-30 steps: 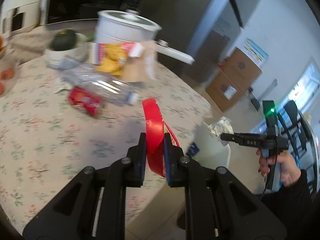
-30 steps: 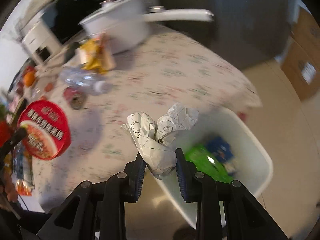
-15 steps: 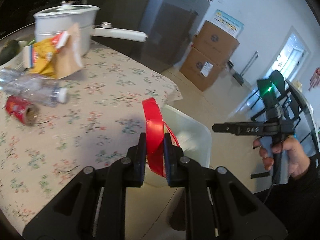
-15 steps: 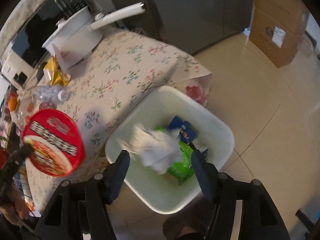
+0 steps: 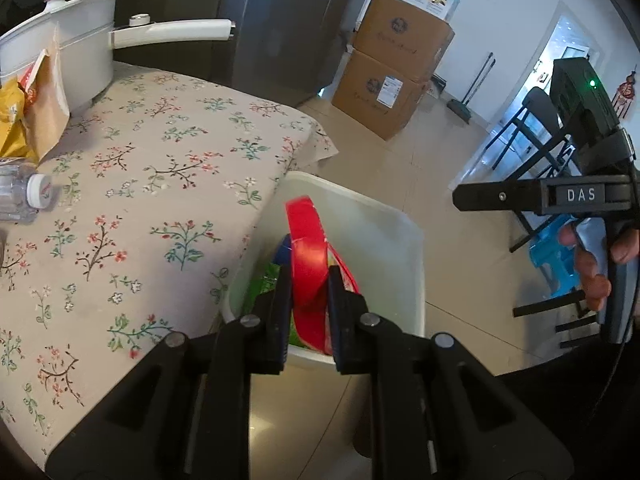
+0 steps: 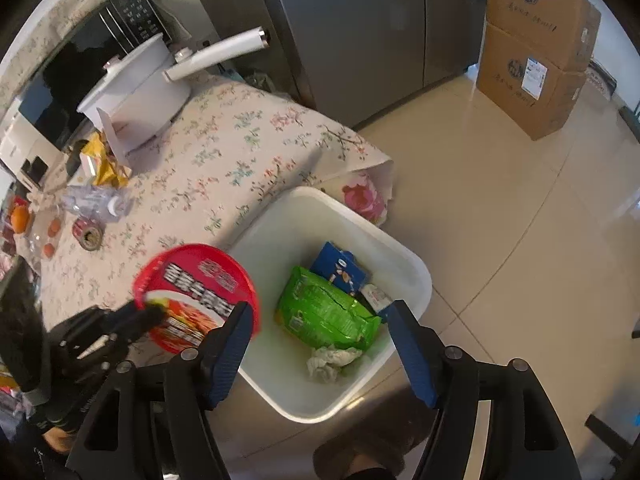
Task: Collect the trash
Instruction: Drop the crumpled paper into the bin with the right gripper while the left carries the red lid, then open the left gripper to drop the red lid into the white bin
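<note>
**Trash: bin loading, noodle bowl pending release**

Trash goes into the white rectangular plastic bin, which stands on the floor against the floral-clothed table so items drop straight in. Inside lie a green snack bag, a blue carton and a crumpled white paper wad.

The left gripper clamps the round red instant-noodle bowl by its rim, edge-on over the bin. The right gripper is opening, with nothing between its jaws.

The bowl hides part of the bin's contents. Whether the bowl is empty cannot be determined.

Bin beside the table holds wrappers.
</note>
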`<control>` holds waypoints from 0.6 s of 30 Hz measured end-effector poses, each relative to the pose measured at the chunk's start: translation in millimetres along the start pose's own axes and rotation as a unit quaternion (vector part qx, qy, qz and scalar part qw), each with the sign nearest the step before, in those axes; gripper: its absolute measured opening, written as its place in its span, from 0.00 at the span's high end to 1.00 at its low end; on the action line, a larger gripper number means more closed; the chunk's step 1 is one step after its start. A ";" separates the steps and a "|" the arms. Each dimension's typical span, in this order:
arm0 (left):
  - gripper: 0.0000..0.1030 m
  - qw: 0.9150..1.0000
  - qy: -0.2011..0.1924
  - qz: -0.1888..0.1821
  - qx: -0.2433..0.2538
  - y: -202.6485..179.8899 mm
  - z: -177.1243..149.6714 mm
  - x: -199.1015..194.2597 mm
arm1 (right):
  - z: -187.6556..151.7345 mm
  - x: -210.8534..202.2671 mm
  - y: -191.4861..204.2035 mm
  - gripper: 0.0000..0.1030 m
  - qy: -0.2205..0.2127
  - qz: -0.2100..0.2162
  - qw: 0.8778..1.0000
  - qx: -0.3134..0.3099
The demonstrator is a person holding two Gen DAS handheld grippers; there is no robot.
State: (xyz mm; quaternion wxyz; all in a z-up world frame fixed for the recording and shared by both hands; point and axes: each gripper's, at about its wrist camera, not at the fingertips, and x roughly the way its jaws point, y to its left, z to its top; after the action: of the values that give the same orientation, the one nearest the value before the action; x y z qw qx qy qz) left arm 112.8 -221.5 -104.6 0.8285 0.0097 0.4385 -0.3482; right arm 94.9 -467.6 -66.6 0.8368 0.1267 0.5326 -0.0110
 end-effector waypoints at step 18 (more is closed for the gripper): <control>0.07 0.981 -0.043 0.162 -0.096 96.4 -23.3 -105.7 | 12.2 2.5 62.9 0.22 -0.028 0.002 0.998 -0.052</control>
State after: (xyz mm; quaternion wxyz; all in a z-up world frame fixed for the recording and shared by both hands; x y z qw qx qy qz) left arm 113.1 -80.9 -69.3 0.8890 -0.0142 0.4266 -0.1657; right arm 116.4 -409.2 -51.5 0.8571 0.0835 0.5081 0.0152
